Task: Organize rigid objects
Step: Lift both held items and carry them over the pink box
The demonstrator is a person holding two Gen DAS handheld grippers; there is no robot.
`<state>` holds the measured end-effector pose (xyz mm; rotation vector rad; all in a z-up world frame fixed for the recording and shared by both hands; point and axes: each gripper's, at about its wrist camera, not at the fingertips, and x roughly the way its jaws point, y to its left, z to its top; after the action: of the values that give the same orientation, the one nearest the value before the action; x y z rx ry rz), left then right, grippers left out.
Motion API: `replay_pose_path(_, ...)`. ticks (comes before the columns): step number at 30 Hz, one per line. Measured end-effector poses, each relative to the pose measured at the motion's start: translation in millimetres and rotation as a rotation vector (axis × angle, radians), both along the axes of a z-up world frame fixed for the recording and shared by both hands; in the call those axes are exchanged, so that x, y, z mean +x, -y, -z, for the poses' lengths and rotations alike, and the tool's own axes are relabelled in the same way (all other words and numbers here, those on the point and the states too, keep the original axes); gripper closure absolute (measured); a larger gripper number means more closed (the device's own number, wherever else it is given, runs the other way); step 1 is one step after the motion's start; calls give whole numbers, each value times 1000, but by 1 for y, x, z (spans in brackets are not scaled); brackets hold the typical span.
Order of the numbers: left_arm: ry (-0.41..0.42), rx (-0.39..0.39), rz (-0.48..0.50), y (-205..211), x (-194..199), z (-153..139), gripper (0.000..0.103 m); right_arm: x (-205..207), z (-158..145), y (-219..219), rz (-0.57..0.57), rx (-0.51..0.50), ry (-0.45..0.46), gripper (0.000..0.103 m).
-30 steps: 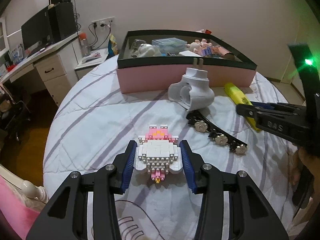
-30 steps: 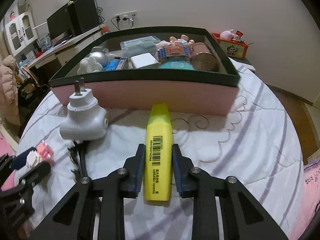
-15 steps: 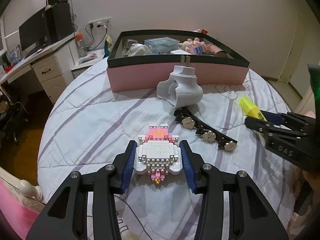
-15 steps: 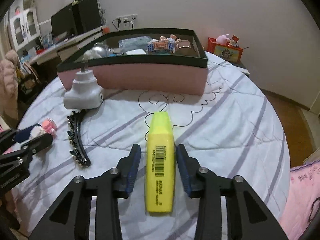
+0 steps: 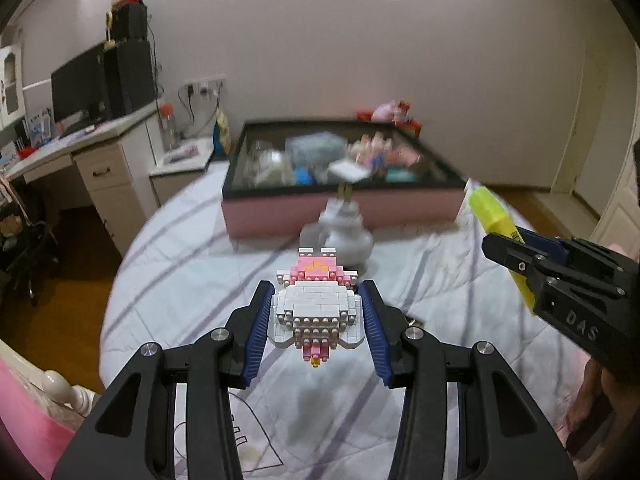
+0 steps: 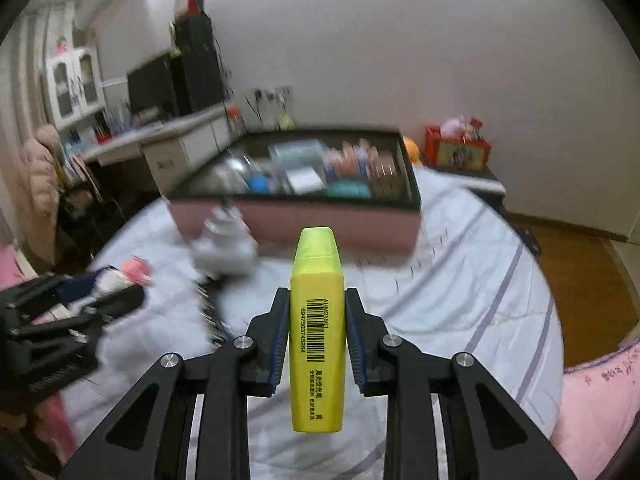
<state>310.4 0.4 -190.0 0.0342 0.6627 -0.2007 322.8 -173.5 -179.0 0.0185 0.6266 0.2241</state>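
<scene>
**Op:** Right wrist view: my right gripper (image 6: 317, 334) has its fingers clenched on the yellow highlighter (image 6: 317, 336), lifted off the bed (image 6: 480, 280), long axis pointing straight ahead at the pink box (image 6: 320, 224).

**Spotter:** And your left?

**Op:** My left gripper (image 5: 316, 322) grasps the brick figure (image 5: 316, 312), held above the quilt. The box lies dead ahead of both; I judge the right one nearer its front wall.

Black jaws, blue pads (image 5: 256, 330) (ribbed)
</scene>
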Motion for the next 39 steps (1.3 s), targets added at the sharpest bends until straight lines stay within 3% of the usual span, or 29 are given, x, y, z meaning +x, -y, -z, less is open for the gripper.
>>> replay_pose_path(6,118,-24,4,8,-27,-40,59,-36,-42,-20,-58,13,136,76)
replay_pose_path(12,208,-45,-17,11,-54,-69,59,-63,-64,-28,-46,-17,216,76)
replay_pose_path(20,349,-16,-19,16,-88,-104,59,-94,-92,-24,-32,-21,322,76)
replay_pose_path(32,520,66,-55,23,-114,-135,59,-122,-124,-23,3,-28,458,76)
replay_pose_path(39,578,63,-57,22,-109,-142,59,-119,-131,-23,6,-19,503,76)
